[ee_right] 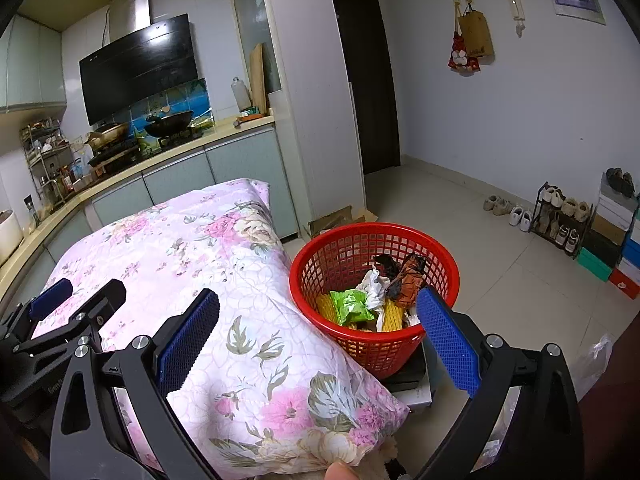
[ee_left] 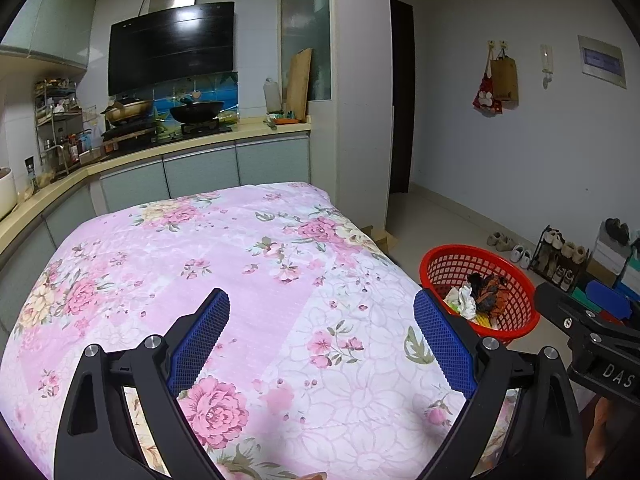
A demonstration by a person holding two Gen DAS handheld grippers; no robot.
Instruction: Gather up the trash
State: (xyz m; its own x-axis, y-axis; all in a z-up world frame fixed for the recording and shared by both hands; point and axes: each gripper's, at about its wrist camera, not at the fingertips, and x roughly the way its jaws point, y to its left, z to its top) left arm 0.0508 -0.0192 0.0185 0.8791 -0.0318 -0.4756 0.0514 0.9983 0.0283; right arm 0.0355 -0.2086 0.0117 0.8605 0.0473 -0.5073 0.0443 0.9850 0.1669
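A red mesh basket (ee_right: 340, 252) stands on the floor to the right of a table covered with a pink floral quilt (ee_left: 224, 256). Inside it lies trash: a green wrapper (ee_right: 352, 304), crumpled white paper (ee_right: 374, 286), yellow foam netting (ee_right: 390, 312) and a dark orange scrap (ee_right: 408, 278). My right gripper (ee_right: 318, 302) hovers open over the quilt's corner and the basket's near rim, with nothing between its blue pads. My left gripper (ee_left: 322, 304) is open above the quilt (ee_right: 192, 248), empty. The basket (ee_left: 444, 268) and its trash (ee_left: 466, 300) show at right in the left wrist view.
A kitchen counter (ee_left: 192, 146) with a stove and woks runs behind the table. A shoe rack (ee_right: 560, 220) and stacked boxes (ee_right: 618, 248) line the right wall. A flattened cardboard box (ee_right: 332, 218) lies behind the basket. A fingertip (ee_right: 340, 471) shows at the bottom edge.
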